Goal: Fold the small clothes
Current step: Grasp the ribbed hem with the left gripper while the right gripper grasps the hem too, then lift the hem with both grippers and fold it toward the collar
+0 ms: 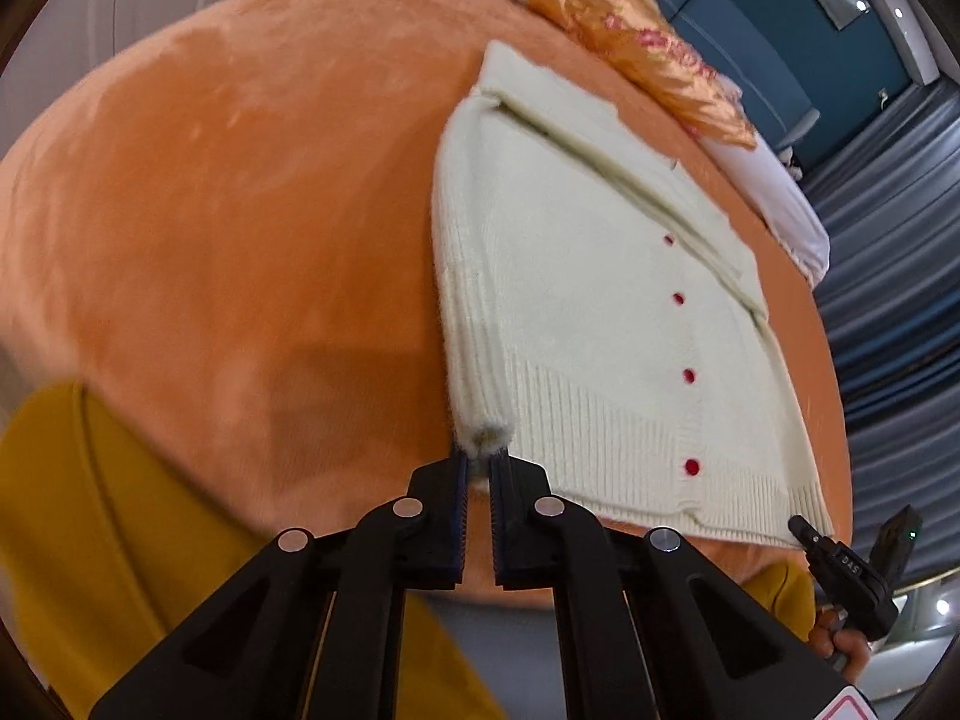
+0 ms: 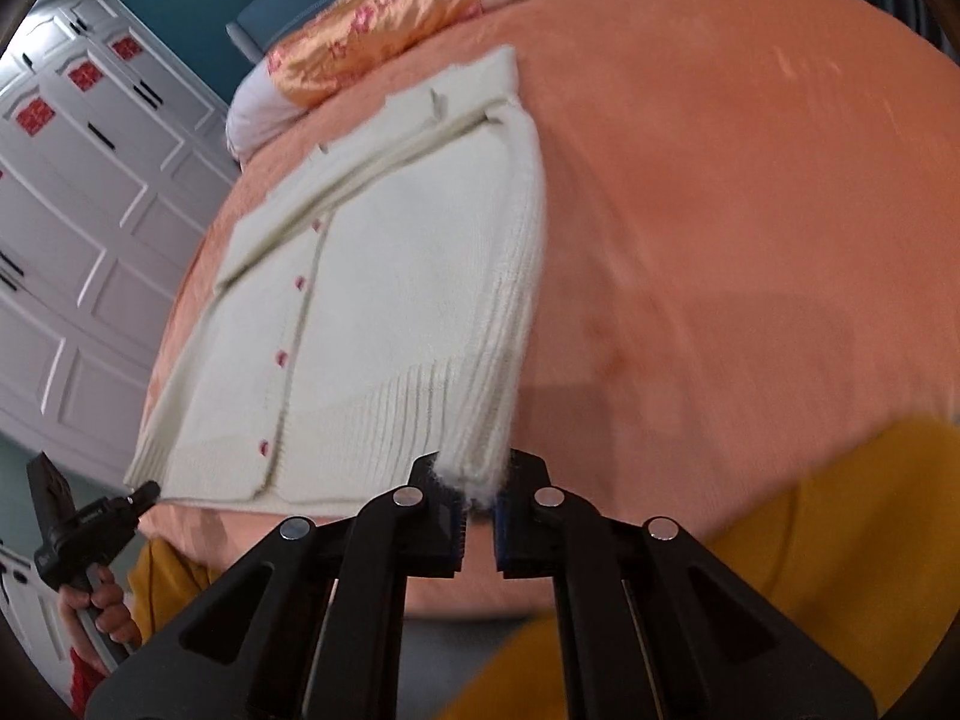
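A small cream knit cardigan (image 1: pixel 600 312) with red buttons lies flat on an orange bed cover (image 1: pixel 240 210). It also shows in the right wrist view (image 2: pixel 390 312). My left gripper (image 1: pixel 478 465) is shut on the cuff end of the folded sleeve at the cardigan's near left corner. My right gripper (image 2: pixel 478 489) is shut on the ribbed sleeve end at the near right corner. In each view the other gripper shows beside the cardigan's far hem corner (image 1: pixel 840 570) (image 2: pixel 84 534).
A shiny orange pillow (image 1: pixel 636 36) and a white pillow (image 1: pixel 774 192) lie at the bed's head. White cupboard doors (image 2: pixel 78 210) stand left in the right wrist view. Grey curtains (image 1: pixel 900 300) hang beside the bed. The person's yellow clothing (image 1: pixel 90 510) is near.
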`<state>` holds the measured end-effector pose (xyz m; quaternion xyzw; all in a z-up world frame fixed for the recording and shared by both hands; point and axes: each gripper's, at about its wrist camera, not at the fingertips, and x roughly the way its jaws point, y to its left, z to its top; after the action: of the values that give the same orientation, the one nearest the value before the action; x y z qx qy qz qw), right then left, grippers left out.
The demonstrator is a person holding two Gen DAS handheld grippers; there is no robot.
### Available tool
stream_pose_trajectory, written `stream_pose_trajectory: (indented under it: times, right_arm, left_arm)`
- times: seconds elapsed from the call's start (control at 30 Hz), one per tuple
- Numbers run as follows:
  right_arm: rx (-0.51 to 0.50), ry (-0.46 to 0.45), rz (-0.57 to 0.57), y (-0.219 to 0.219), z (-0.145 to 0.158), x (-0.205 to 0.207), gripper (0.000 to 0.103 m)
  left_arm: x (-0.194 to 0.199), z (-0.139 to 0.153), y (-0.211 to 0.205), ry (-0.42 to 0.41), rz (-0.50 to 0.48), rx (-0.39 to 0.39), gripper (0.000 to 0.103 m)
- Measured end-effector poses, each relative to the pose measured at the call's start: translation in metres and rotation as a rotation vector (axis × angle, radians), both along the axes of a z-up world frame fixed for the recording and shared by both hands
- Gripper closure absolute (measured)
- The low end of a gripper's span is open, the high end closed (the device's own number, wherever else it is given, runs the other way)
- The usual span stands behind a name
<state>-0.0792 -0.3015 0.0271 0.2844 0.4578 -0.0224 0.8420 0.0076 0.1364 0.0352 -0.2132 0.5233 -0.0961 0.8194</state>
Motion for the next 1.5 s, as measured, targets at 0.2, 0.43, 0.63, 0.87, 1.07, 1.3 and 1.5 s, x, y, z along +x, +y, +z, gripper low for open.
stream_pose_trajectory:
  times: [0.2, 0.43, 0.63, 0.87, 1.07, 1.3, 1.5]
  right_arm:
    - [0.093, 0.033, 0.009, -0.007, -0.013, 0.001, 0.088]
    - [0.109, 0.051, 0.025, 0.008, -0.018, 0.011, 0.055]
    - [0.145, 0.035, 0.003, 0.009, -0.019, 0.014, 0.095]
    - [0.014, -0.016, 0.057, 0.009, 0.016, 0.003, 0.098]
    - [-0.084, 0.045, 0.175, 0.012, 0.039, -0.037, 0.098]
    - [-0.082, 0.258, 0.326, 0.035, 0.04, -0.123, 0.098]
    - [-0.046, 0.263, 0.336, 0.038, 0.063, -0.135, 0.098]
  left_arm:
    - [0.001, -0.018, 0.007, 0.029, 0.066, -0.082, 0.085]
    - [0.025, -0.016, 0.011, 0.004, 0.118, -0.036, 0.045]
    - [0.036, -0.028, 0.012, 0.063, 0.081, -0.087, 0.09]
    - [0.02, 0.012, 0.005, -0.025, -0.003, -0.014, 0.096]
    - [-0.026, 0.038, 0.0, 0.013, -0.128, 0.05, 0.096]
    - [-0.125, 0.048, 0.011, 0.202, -0.223, 0.101, 0.096]
    - [-0.138, 0.064, 0.013, 0.221, -0.142, 0.033, 0.096]
